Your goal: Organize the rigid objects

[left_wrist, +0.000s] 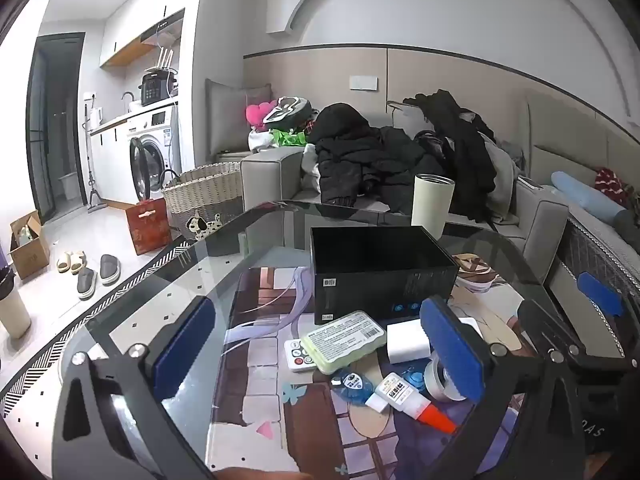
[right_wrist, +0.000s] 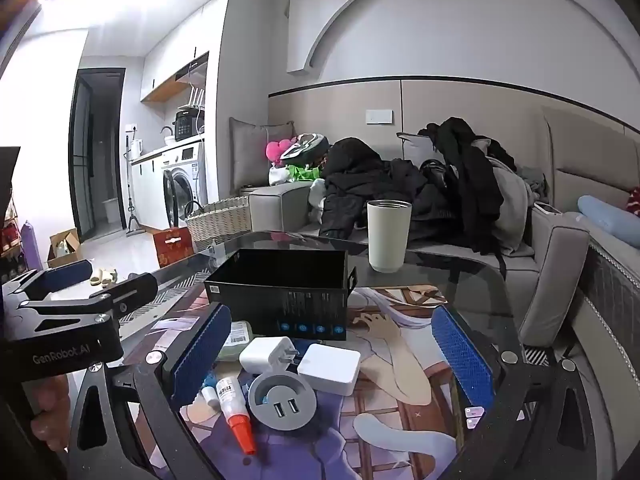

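A: Blue pads mark both sets of fingers. The left gripper (left_wrist: pixel 316 360) and the right gripper (right_wrist: pixel 332 364) each stand spread to full width, and neither grips anything.

B: Which items lie nearest?

A: On the glass bench (left_wrist: pixel 168 320), the glue bottle (right_wrist: pixel 236 412) with its orange nozzle lies nearest. Its long axis runs near to far, nozzle toward the camera. It sits just inside the left finger of the right gripper. Just right of it is the grey USB socket puck (right_wrist: pixel 282 400).

B: And beyond those?

A: Two white chargers, the plug adapter (right_wrist: pixel 266 356) and the square adapter (right_wrist: pixel 330 366), lie centred between the right gripper's fingers. The green case (left_wrist: pixel 344 340) and the remote (left_wrist: pixel 296 354) lie between the left gripper's fingers.

B: The container?

A: The black box (right_wrist: pixel 280 292) stands open-topped just behind the cluster; the visible part of its interior is empty. The cream tumbler (right_wrist: pixel 388 236) stands far right of it, apart.

B: Judgement?

A: The right gripper is better aligned for the chargers; the box lies straight ahead.
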Demonstrator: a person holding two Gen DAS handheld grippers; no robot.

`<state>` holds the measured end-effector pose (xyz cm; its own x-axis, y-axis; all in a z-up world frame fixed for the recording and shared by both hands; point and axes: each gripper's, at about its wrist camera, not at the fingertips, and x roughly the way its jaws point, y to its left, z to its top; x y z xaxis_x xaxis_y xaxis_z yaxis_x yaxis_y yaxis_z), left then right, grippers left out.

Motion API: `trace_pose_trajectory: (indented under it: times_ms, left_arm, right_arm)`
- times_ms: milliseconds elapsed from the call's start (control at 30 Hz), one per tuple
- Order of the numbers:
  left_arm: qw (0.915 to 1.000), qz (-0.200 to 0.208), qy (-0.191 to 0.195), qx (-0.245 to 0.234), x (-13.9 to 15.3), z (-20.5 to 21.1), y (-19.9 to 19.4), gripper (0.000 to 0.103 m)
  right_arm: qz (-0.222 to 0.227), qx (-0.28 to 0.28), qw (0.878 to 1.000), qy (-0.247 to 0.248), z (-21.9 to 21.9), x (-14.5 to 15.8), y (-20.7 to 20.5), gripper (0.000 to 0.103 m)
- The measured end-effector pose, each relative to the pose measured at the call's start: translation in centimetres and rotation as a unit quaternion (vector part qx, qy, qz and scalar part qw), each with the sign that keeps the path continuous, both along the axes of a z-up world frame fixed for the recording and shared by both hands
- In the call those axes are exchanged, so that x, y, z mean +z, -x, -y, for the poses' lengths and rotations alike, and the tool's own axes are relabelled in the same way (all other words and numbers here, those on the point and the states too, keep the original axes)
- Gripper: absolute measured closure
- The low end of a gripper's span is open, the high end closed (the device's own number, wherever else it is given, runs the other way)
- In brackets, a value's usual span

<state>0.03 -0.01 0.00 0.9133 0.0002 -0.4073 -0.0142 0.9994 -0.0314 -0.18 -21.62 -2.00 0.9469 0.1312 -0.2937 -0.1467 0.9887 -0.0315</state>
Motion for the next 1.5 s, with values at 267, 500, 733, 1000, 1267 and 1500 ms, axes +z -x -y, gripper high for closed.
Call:
trace_pose_trajectory:
  times_ms: [267,500,733,1000,1267,1500]
  left_arm:
    - [1.0,-0.002,0.001,0.002,-0.53,-0.03,0.26,0.0]
    - [1.0,-0.004,0.005,0.002,-0.45,-0.08,0.01,0.0]
    - [0.9999,-0.014,0.008,0.0,-0.3,-0.04,-0.05,0.0]
    - [0.9998,-0.018,0.01,-0.002,-0.56,0.08,-0.2,0.0]
    - [0.9998,-0.018,0.009,-0.002,-0.58,0.11,-0.25,0.0]
    - [0.9997,-0.02,0.011,-0.003,-0.68,0.02,-0.31,0.0]
  right_arm:
    - [-0.003,0.0,1.0,0.0,-0.15,0.0,0.05,0.001]
    - [-0.007,-0.001,1.0,0.0,0.2,0.01,-0.19,0.001]
    - [-0.01,-0.002,1.0,0.0,0.2,0.17,-0.52,0.001]
    - [-0.01,0.0,1.0,-0.002,0.0,-0.05,-0.2,0.001]
    - [-0.013,0.001,1.0,-0.002,-0.17,-0.09,-0.2,0.001]
    - [-0.017,0.0,1.0,-0.001,-0.35,-0.31,-0.37,0.001]
